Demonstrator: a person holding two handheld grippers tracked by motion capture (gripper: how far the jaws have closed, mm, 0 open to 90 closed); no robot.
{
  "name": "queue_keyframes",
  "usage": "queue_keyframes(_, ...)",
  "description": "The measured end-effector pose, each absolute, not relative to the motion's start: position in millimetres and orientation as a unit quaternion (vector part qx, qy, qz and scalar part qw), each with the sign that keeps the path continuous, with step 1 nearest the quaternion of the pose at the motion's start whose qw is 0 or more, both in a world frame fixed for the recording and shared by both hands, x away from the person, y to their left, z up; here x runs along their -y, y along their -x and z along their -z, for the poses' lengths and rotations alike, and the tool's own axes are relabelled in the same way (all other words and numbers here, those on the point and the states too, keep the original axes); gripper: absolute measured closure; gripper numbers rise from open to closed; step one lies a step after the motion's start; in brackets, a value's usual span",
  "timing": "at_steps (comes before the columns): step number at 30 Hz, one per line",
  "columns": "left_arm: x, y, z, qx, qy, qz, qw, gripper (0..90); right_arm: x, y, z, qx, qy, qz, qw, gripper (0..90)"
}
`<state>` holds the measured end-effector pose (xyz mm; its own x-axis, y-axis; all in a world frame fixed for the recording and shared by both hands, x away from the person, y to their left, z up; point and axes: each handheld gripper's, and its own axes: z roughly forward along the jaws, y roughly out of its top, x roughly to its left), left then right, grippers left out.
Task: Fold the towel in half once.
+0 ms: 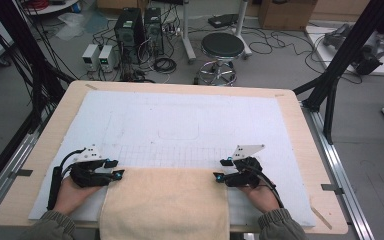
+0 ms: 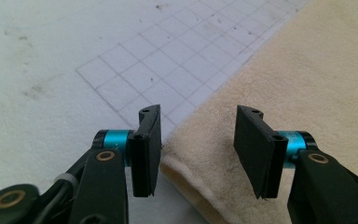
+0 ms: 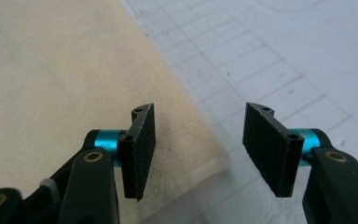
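At towel (image 1: 165,200) corners: both tools agape.

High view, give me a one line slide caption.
Two hand-held grippers, left gripper and right gripper, open at the far corners of a cream towel on a white mat.

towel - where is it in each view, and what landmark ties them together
High view: the cream towel lies at bottom centre, between the two grippers, hanging over the near table edge.
Left gripper view: it takes the right side, one corner between the open jaws.
Right gripper view: it takes the left side.
Shared landmark: the pencilled grid on the white mat beside the towel's far edge.
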<state>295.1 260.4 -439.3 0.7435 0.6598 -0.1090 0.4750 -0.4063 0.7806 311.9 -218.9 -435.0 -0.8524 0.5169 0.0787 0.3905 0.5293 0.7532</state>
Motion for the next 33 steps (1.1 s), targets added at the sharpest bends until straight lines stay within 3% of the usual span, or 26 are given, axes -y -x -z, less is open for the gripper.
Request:
queue_keyframes(10,-260,-296,444,-0.348,-0.831,-0.106,0.421,56.0,217,-314,442,-0.878,-0.258,-0.399,0.051,55.4)
queue_keyframes(23,-257,-293,442,-0.337,-0.838,-0.092,0.420,79.8,216,-310,440,-0.882,-0.240,-0.404,0.032,81.8)
queue_keyframes(33,-250,-304,421,-0.355,-0.816,-0.142,0.434,82.5,221,-314,421,-0.874,-0.244,-0.417,0.059,85.2)
